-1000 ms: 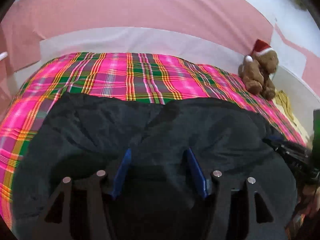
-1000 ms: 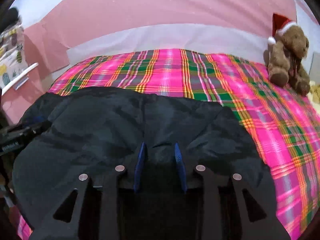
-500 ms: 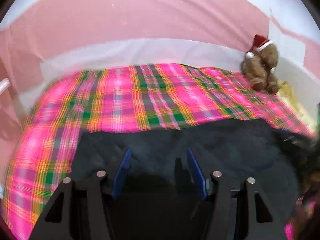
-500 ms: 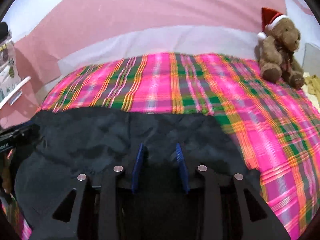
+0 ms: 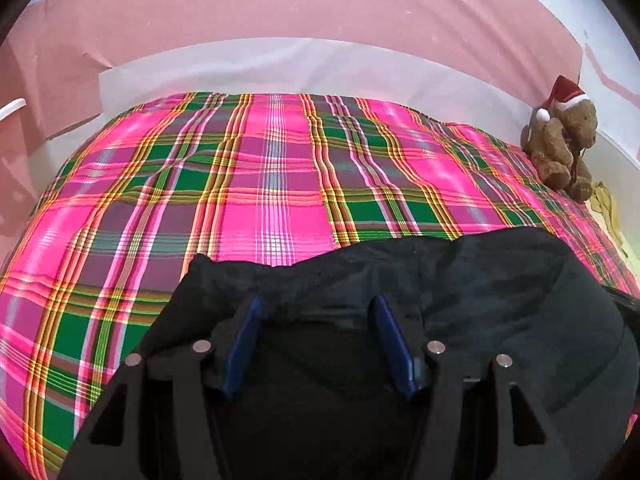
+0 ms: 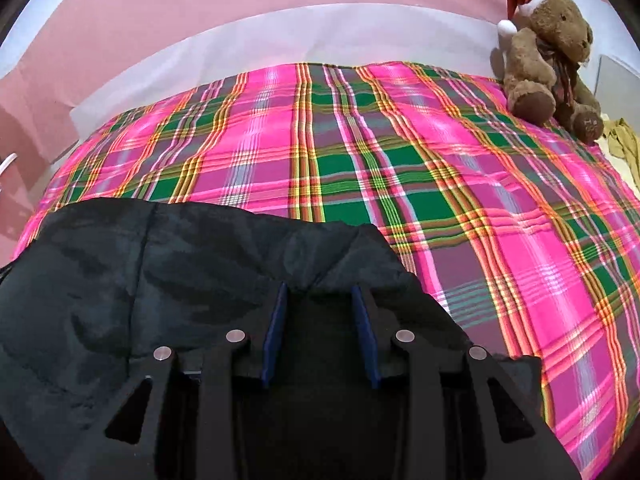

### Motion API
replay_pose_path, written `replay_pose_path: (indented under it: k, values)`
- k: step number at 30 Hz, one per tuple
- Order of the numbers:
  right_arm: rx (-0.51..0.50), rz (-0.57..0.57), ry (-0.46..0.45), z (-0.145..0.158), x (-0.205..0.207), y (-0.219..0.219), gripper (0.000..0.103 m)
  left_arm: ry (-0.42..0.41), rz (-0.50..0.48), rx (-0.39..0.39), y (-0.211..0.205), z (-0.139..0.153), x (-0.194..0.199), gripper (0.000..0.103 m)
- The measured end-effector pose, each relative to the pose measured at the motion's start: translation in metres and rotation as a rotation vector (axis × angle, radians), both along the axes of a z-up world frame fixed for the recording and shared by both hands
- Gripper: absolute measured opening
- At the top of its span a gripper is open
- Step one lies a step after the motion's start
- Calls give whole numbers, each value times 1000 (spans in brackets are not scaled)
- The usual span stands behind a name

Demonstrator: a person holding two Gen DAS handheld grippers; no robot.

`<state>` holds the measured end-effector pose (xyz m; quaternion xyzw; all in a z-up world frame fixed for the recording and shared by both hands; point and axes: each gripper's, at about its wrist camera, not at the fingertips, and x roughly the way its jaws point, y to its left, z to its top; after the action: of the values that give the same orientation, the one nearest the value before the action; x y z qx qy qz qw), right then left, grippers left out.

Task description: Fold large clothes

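The black garment (image 5: 480,300) (clamped in 2 grippers, left (image 5: 316,344) and right (image 6: 320,332)) should be laid flat with edges kept level.

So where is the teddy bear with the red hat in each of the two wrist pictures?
Left wrist view: the teddy bear sits small at the right edge, on the far right corner of the plaid blanket.
Right wrist view: the teddy bear is bigger, in the upper right corner, at the same blanket corner.
Shared landmark: the dark garment lying on the blanket's near side.
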<state>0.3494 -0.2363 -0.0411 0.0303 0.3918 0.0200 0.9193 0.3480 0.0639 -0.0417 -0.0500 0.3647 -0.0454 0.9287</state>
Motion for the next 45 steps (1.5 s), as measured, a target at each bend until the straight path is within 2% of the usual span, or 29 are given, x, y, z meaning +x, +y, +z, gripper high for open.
replay_pose_path:
  k: [8, 11, 13, 17, 20, 22, 26, 29, 34, 37, 39, 42, 43, 45]
  values:
    - [-15, -12, 0, -3, 4, 1, 35, 12, 4, 6, -2, 0, 3, 61]
    - [3, -11, 16, 1, 5, -2, 35, 49, 8, 23, -2, 13, 3, 61]
    - [-12, -26, 42, 15, 0, -3, 35, 36, -1, 4, 0, 29, -4, 60]
    - [9, -9, -53, 58, -24, 5, 35, -36, -32, -50, -11, 69, -17, 60]
    - [53, 58, -82, 77, -27, 30, 35, -44, -104, -85, -39, 81, -13, 60]
    - [68, 103, -61, 73, -20, 49, 35, -41, -145, -51, -65, 77, -4, 60]
    - [38, 119, 22, 40, 3, 68, 35, 92, -181, -25, -92, 34, 26, 60]
    - [80, 114, 35, 27, 12, 62, 35, 102, -169, -60, -90, 14, 31, 61]
    - [43, 117, 18, 6, 19, 68, 35, 106, -162, -25, -98, 2, 35, 61]
    - [21, 108, 22, 5, 18, 71, 35, 124, -161, -18, -97, 4, 34, 61]
    - [36, 112, 32, 11, 18, 67, 35, 145, -160, -17, -93, 16, 32, 60]
    - [17, 108, 5, 37, 1, 57, 35, 84, -175, -9, -77, 45, 14, 60]
    - [10, 102, -27, 48, -8, 48, 35, 62, -169, -3, -67, 51, 10, 60]
    - [5, 77, -34, 55, -14, 31, 35, 31, -135, 7, -42, 61, 5, 60]
